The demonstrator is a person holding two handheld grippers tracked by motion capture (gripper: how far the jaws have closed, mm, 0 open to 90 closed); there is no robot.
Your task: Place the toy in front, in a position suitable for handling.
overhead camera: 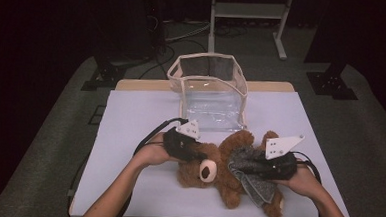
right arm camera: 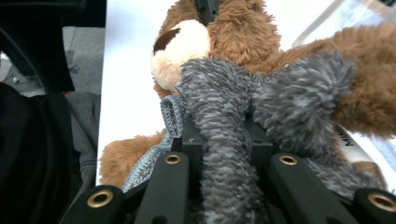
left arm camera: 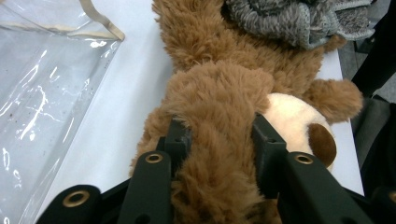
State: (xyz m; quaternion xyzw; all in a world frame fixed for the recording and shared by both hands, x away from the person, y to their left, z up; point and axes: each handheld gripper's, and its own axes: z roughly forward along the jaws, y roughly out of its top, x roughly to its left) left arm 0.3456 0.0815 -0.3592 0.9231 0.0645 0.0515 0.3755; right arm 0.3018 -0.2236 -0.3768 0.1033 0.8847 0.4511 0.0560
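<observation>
The teddy bear is clamped at the head by the left gripper and its grey top is pinched by the right gripper, so it's probably best lifted evenly toward the clear bag.

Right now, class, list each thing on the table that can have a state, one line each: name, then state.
Brown plush teddy bear: lying on the white table, gripped at both ends.
Grey fuzzy knitted garment: on the bear's body, pinched by the right tool.
Clear plastic bag with beige trim: upright, top open, nothing visible inside.
Left tool: shut on the bear's head.
Right tool: shut on the garment.
</observation>
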